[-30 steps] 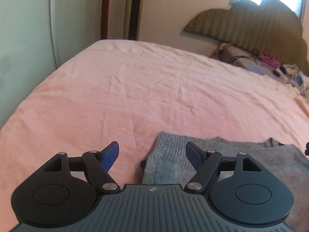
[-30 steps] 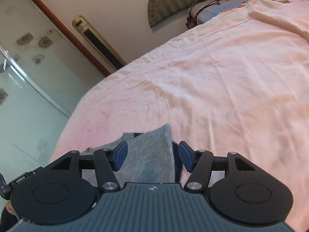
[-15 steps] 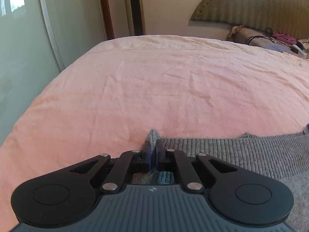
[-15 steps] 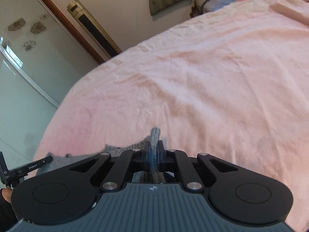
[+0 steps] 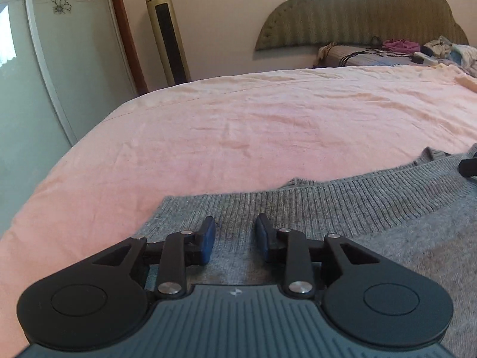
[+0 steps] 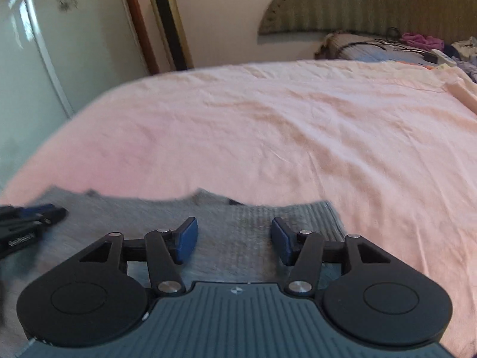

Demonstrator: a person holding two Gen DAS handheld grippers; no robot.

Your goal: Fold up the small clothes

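A grey knit sweater [image 5: 342,203] lies flat on the pink bedsheet [image 5: 238,131], its ribbed hem facing away from me. My left gripper [image 5: 234,235] is open and empty just above the sweater's left corner. The sweater also shows in the right wrist view [image 6: 238,223], where my right gripper [image 6: 234,238] is open and empty above its right corner. The left gripper's tips [image 6: 35,213] show at the left edge of the right wrist view. A bit of the right gripper [image 5: 468,165] shows at the right edge of the left wrist view.
A padded headboard [image 5: 357,15] stands at the far end with a pile of clothes and cables [image 5: 402,47] below it. A gold tower fan [image 5: 167,29] stands by the wall. A glass wardrobe door [image 5: 29,74] runs along the left of the bed.
Both grippers were shut on the sweater's corners half a second ago. Both have now opened and let go, and the sweater lies flat on the sheet further up the bed.
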